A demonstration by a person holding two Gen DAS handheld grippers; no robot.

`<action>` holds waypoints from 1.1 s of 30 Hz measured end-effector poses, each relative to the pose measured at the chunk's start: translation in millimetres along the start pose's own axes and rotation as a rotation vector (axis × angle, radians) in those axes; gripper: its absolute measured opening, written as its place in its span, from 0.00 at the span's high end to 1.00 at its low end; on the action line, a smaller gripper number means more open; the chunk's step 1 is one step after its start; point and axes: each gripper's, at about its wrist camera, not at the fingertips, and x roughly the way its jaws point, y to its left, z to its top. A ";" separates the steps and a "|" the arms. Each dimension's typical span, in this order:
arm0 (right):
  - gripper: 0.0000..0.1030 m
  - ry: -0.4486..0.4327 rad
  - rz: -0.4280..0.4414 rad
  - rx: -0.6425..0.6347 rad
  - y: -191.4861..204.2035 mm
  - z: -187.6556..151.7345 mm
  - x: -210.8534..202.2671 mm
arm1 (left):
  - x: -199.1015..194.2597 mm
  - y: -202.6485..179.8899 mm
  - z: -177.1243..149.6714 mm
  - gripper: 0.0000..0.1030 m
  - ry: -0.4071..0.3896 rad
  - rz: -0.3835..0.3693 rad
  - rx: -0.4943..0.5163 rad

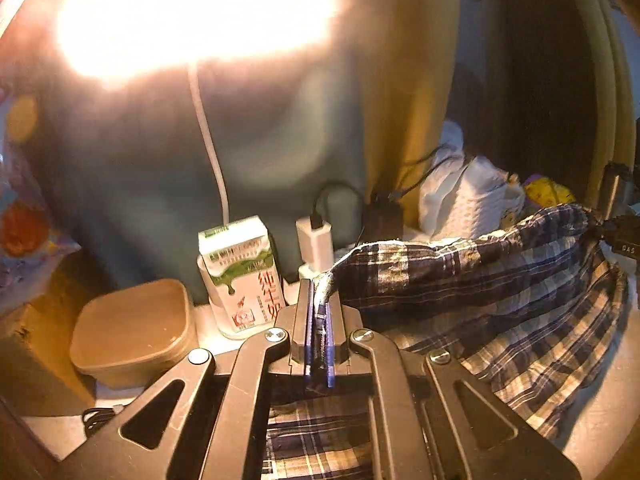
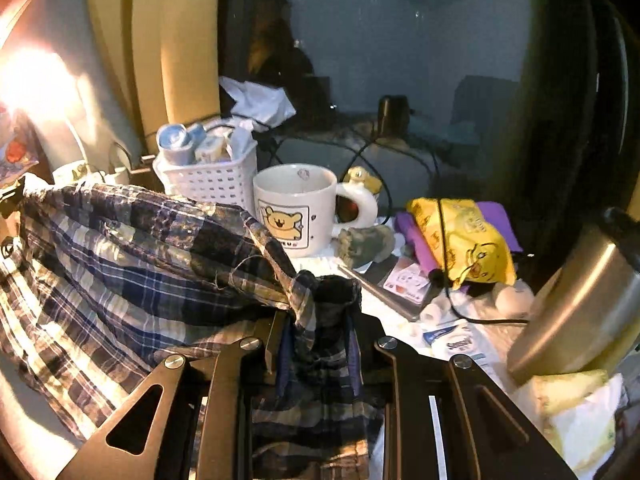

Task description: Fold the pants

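Two black two-finger grippers, left and right, each clamp one edge of one blue-and-cream plaid pants, beside one white bear-print mug.

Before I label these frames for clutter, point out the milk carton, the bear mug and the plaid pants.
milk carton point(image 1: 240, 276): left wrist view, on its printed front face.
bear mug point(image 2: 294, 208): right wrist view, on its side by the bear picture.
plaid pants point(image 2: 132, 264): right wrist view, on the draped cloth.
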 end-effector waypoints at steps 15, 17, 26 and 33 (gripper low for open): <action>0.78 0.078 -0.066 -0.027 4.6 -8.1 40.1 | 40.1 41.9 -9.1 0.75 0.089 0.144 -0.082; 0.77 0.078 -0.069 -0.028 5.6 -6.9 39.7 | 33.3 51.5 -8.8 0.75 0.091 0.158 -0.099; 0.31 0.034 -0.099 0.023 -1.8 2.0 21.5 | -3.2 51.5 -27.1 0.65 0.166 0.104 -0.138; 0.31 0.033 -0.083 0.108 -16.5 -11.8 -9.5 | -29.6 29.7 -64.8 0.41 0.248 0.029 -0.164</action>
